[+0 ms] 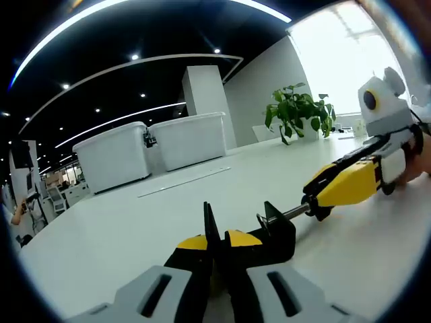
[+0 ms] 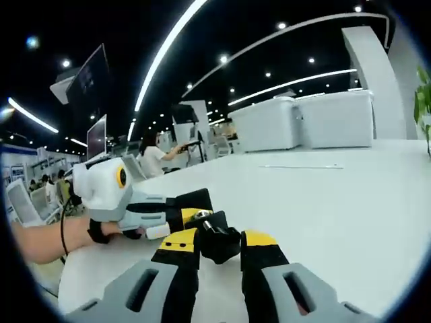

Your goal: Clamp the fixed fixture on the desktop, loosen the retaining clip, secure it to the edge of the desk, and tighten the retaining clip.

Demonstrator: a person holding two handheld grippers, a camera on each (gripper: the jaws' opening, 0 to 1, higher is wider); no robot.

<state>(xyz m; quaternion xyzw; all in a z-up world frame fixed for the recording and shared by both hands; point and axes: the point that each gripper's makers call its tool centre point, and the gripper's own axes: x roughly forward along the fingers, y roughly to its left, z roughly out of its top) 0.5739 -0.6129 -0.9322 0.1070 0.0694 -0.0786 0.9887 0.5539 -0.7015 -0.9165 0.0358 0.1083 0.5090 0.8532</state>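
- Left gripper view: the left gripper (image 1: 217, 243) is seen at the bottom centre, its yellow-tipped jaws drawn close together on the black clamp (image 1: 269, 235), whose thin upright plate stands pinched between them.
- The clamp lies on the white desk (image 1: 121, 229), just right of the frame's centre bottom; its black body sits against the right jaw.
- A metal screw rod (image 1: 293, 212) is seen running from the clamp up and to the right, into the jaws of the right gripper (image 1: 316, 200).
- The right gripper enters from the right edge, yellow and black at the tip, white behind; its tips are closed around the end of the rod.
- Two white bins (image 1: 151, 151) are noted side by side on the desk at centre left, and a potted plant (image 1: 296, 111) at upper right before a bright window.
- Right gripper view: the right gripper (image 2: 219, 245) rises from the bottom centre, and the black end of the clamp (image 2: 217, 237) is held between its two yellow-banded jaws.
- The left gripper (image 2: 192, 212) comes in from the left, just beyond the clamp and touching it; a hand (image 2: 101, 232) is seen holding it at lower left.
- The white desk (image 2: 323, 202) spreads across the right half; the bins (image 2: 303, 121) stand at its far edge, upper right.
- A seated person (image 2: 153, 156) at a screen is seen in the background, left of centre.
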